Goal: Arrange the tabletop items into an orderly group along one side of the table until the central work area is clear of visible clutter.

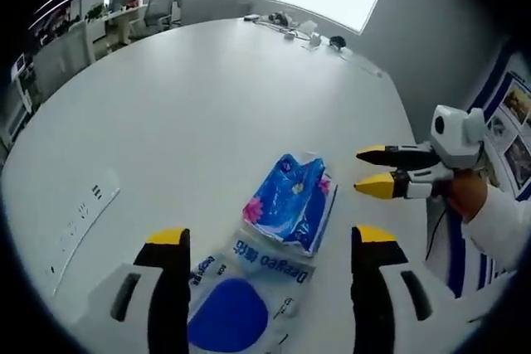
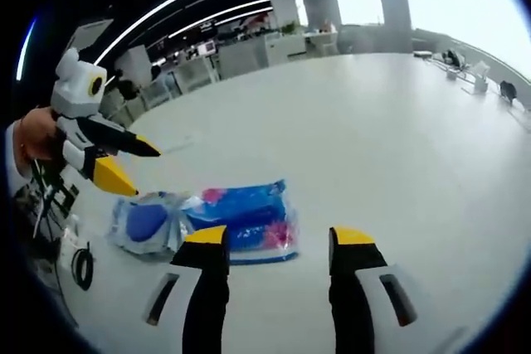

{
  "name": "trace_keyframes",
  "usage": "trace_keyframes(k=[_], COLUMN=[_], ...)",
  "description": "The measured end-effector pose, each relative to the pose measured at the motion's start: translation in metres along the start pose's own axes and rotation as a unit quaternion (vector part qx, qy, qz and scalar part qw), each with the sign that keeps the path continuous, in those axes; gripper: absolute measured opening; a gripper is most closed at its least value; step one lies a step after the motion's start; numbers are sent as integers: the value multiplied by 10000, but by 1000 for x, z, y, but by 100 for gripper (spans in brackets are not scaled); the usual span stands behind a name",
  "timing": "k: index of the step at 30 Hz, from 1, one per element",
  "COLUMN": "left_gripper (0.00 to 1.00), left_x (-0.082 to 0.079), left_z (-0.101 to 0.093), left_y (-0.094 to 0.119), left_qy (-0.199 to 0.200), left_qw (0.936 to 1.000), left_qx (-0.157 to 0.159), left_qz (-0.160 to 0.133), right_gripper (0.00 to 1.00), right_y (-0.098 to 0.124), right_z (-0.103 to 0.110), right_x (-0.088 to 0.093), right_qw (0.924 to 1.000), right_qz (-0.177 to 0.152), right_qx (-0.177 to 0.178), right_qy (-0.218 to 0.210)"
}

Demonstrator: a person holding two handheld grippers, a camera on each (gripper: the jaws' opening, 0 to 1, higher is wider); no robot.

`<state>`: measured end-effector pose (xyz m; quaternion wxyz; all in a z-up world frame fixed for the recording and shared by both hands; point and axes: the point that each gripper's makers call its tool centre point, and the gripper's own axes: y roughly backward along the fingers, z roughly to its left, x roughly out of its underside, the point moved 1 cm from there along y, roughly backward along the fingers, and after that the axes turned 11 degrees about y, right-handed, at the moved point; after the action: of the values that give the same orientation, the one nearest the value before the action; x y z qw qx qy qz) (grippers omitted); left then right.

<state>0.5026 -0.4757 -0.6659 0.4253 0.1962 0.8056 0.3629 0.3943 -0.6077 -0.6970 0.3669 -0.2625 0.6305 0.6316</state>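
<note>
A blue tissue pack [image 1: 290, 201] with pink flowers lies on the white table [image 1: 207, 105]. A clear wrapper with a round blue item [image 1: 231, 317] touches its near end. My left gripper [image 1: 271, 235] is open, and both packs lie between its jaws in the picture; I cannot tell if it touches them. My right gripper [image 1: 371, 172] comes in from the right, open, just beside the tissue pack. In the right gripper view, the right gripper [image 2: 280, 236] is open right in front of the tissue pack [image 2: 245, 215], with the blue round item [image 2: 148, 221] to its left and the left gripper [image 2: 138, 170] above that, open.
Small items and cables [image 1: 311, 35] lie at the table's far edge. A flush socket panel [image 1: 83, 209] sits in the tabletop at left. A black cable coil [image 2: 81, 267] hangs near the table edge. Office desks [image 2: 249, 51] stand beyond.
</note>
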Motion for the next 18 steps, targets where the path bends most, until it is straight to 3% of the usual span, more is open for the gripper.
trace_keyframes(k=[8, 18], left_gripper=[85, 91], left_x=[-4, -1], left_z=[-4, -11], left_y=[18, 40], left_qy=[-26, -74], left_qw=[9999, 9995], left_qx=[16, 70], left_qz=[-161, -308], right_gripper=[51, 52], right_y=[5, 18], right_z=[1, 17], right_x=[-3, -12], right_qw=[10000, 9998], right_qz=[-67, -171], right_qx=[30, -41], right_qy=[21, 79])
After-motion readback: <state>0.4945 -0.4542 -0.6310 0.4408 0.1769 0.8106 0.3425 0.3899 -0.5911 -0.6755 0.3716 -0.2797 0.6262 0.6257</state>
